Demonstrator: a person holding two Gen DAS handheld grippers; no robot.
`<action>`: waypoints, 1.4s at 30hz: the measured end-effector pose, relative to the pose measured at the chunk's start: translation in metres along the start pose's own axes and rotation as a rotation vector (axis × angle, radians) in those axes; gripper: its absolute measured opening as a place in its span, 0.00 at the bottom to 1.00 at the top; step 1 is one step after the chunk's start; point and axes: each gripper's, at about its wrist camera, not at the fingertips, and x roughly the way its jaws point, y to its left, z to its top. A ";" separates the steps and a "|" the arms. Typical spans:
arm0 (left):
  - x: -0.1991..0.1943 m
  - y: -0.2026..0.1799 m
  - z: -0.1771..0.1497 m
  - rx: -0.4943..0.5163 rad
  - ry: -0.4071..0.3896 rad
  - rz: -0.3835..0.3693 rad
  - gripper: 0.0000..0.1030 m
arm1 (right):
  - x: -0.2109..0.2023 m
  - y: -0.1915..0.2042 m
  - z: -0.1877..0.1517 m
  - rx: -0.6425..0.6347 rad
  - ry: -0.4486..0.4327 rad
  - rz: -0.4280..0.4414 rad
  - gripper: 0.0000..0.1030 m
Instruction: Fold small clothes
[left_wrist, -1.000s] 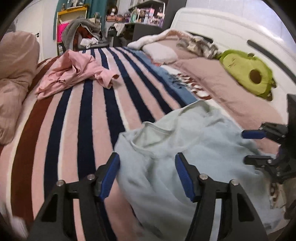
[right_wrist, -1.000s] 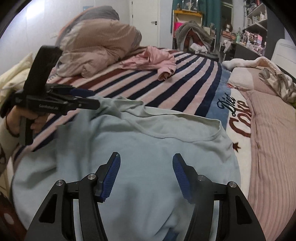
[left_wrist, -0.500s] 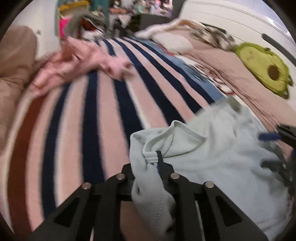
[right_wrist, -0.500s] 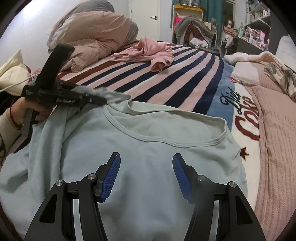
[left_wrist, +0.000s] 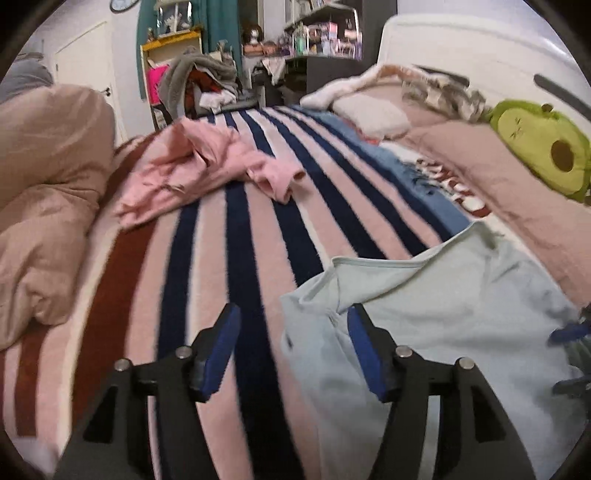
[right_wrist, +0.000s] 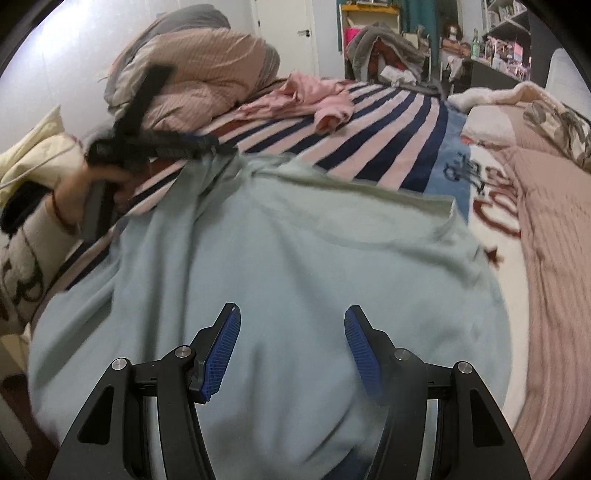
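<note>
Here the light blue top (right_wrist: 288, 266) lies spread on the striped blanket (left_wrist: 229, 258) at the near end of the bed, neckline toward the far side, not yet folded. No crease or doubled panel shows; the cloth is rumpled, with its left shoulder edge bunched up. Judged from this, the work is at the smoothing-out stage, and every fold is left to do. A pink garment (left_wrist: 207, 166) waits in a crumpled heap further up the bed, untouched.

The left gripper (left_wrist: 291, 343) has its jaws opening; the top's shoulder edge sits between the pads, but nothing presses on it. The right gripper (right_wrist: 291, 350) hovers over the lower body of the top, jaws apart, gripping nothing.

Edges: the top's right side runs up against the printed throw (right_wrist: 491, 206) and ribbed pink bedding (right_wrist: 554, 258). Its left side lies near the bed's edge, where a sleeved hand (right_wrist: 85, 192) holds the left tool. Open room is ahead, across bare stripes between the top and the pink garment. A rolled duvet (left_wrist: 48, 192) hems in the far left.
</note>
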 end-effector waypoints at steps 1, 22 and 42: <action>-0.016 -0.001 -0.005 -0.007 -0.010 -0.017 0.59 | -0.002 0.005 -0.008 -0.004 0.014 0.011 0.52; -0.187 -0.060 -0.144 -0.107 -0.049 -0.163 0.63 | -0.045 0.069 -0.092 0.168 -0.010 0.266 0.25; -0.227 -0.052 -0.159 -0.128 -0.093 -0.171 0.64 | -0.047 0.115 -0.097 0.121 0.059 0.137 0.42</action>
